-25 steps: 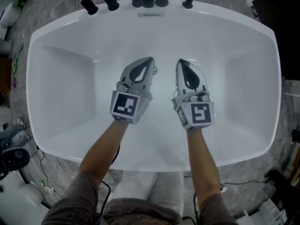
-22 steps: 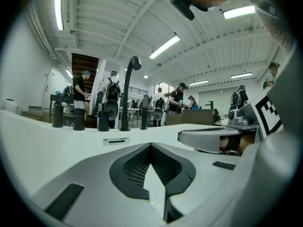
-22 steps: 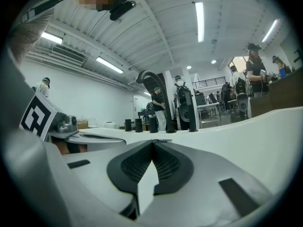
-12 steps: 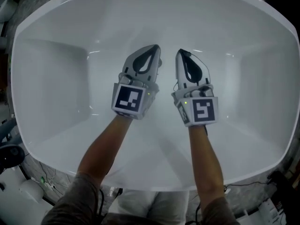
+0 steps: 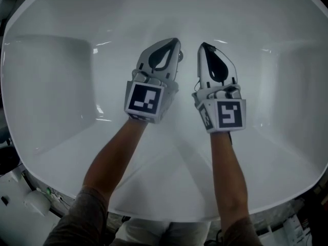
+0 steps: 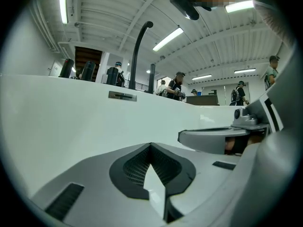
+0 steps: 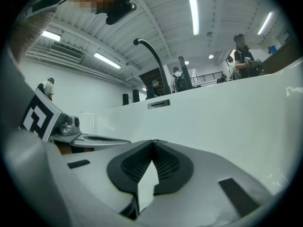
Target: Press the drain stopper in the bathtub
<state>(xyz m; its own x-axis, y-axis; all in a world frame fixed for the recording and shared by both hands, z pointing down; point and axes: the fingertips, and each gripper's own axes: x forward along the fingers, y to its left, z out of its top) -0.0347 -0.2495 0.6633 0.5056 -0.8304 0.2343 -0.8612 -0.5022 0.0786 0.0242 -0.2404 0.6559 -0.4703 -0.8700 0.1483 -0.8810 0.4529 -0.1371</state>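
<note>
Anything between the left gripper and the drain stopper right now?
Nothing visible does. The left gripper, jaws together, has its tip right beside the small dark drain stopper on the floor of the white bathtub, partly covering it. The right gripper lies off to the side, clear.

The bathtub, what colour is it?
White; the bathtub shows best in the head view.
</note>
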